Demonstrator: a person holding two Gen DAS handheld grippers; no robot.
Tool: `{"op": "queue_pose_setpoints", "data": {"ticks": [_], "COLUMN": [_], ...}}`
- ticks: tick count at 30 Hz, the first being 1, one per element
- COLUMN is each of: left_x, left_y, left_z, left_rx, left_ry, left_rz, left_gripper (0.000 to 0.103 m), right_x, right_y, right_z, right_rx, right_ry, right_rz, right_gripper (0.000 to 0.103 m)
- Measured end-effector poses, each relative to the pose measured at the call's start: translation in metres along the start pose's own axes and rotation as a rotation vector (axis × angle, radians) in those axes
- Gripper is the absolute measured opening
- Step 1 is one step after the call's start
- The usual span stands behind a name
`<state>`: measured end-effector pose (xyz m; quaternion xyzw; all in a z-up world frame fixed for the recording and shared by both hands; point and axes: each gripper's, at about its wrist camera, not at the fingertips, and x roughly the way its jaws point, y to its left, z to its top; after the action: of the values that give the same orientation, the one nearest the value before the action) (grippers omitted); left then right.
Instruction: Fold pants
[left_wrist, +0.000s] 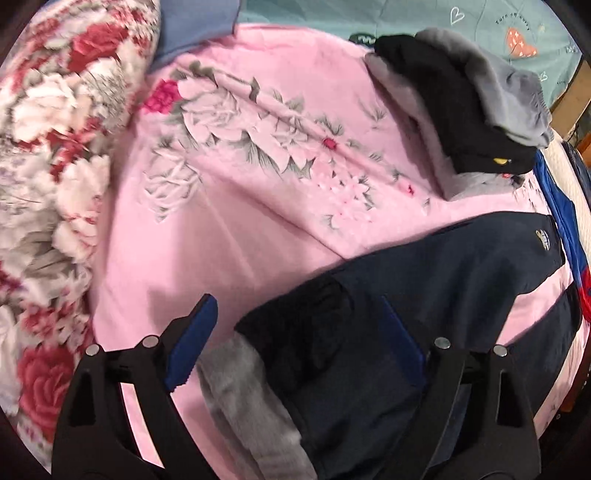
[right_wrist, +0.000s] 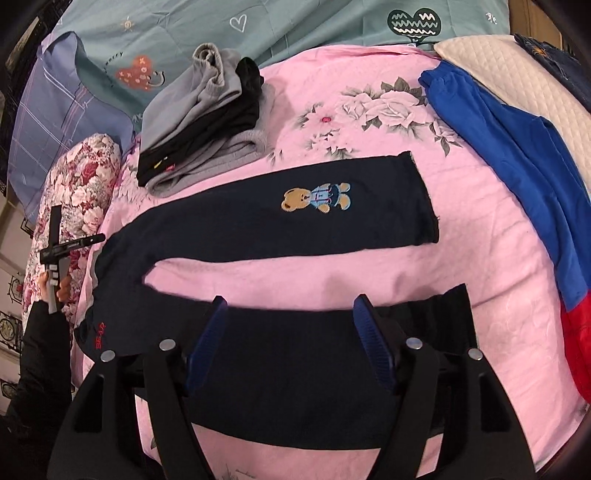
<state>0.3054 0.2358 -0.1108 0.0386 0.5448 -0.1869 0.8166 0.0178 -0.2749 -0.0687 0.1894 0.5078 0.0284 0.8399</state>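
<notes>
Right now the dark navy fleece-lined pants with the embroidered bear (right_wrist: 314, 218) lie spread flat on the pink floral bedsheet (right_wrist: 332, 269), legs parted, so I can judge where to fold. My right tongs (right_wrist: 290, 332) hang spread wide over the nearer leg, holding nothing. My left tongs (left_wrist: 299, 332) gape wide too, straddling the waist end where the grey lining shows, empty. A stack of folded grey and black garments (right_wrist: 201, 122) waits just beyond, clear of my working space.

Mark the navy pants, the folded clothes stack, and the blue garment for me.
navy pants (right_wrist: 236, 221): right wrist view, upper leg left of the bear patch.
folded clothes stack (right_wrist: 192, 125): right wrist view, grey top layer.
blue garment (right_wrist: 517, 147): right wrist view, its middle.
</notes>
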Motion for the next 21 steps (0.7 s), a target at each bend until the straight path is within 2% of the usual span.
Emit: {"op": "queue_pose_setpoints", "data": {"ticks": [3, 6, 7, 8, 10, 14, 18, 21], "left_x": [0.021, 0.021, 0.019, 0.016, 0.013, 0.013, 0.011, 0.009], "left_y": [0.005, 0.001, -0.001, -0.002, 0.002, 0.003, 0.003, 0.005], "left_z": [-0.007, -0.018, -0.024, -0.027, -0.033, -0.041, -0.045, -0.046], "left_rx": [0.011, 0.053, 0.075, 0.078, 0.057, 0.047, 0.046, 0.052], "left_ry": [0.050, -0.007, -0.036, -0.047, -0.067, -0.112, -0.127, -0.131], "left_rz": [-0.022, 0.000, -0.004, -0.023, -0.101, -0.118, -0.129, -0.131], "left_gripper": [0.086, 0.079, 0.066, 0.048, 0.032, 0.031, 0.031, 0.031], "right_x": [0.004, 0.014, 0.019, 0.023, 0.035, 0.064, 0.109, 0.158], "right_y": [0.012, 0.033, 0.043, 0.051, 0.078, 0.133, 0.197, 0.242], "right_z": [0.002, 0.006, 0.008, 0.010, 0.019, 0.040, 0.079, 0.105], "right_rx": [-0.009, -0.047, -0.071, -0.091, -0.163, -0.342, -0.536, -0.699], "right_ry": [0.010, 0.027, 0.040, 0.051, 0.083, 0.107, 0.136, 0.201], "right_rz": [0.004, 0.028, 0.041, 0.053, 0.095, 0.177, 0.304, 0.324], "right_gripper": [0.071, 0.071, 0.071, 0.071, 0.071, 0.071, 0.071, 0.071]}}
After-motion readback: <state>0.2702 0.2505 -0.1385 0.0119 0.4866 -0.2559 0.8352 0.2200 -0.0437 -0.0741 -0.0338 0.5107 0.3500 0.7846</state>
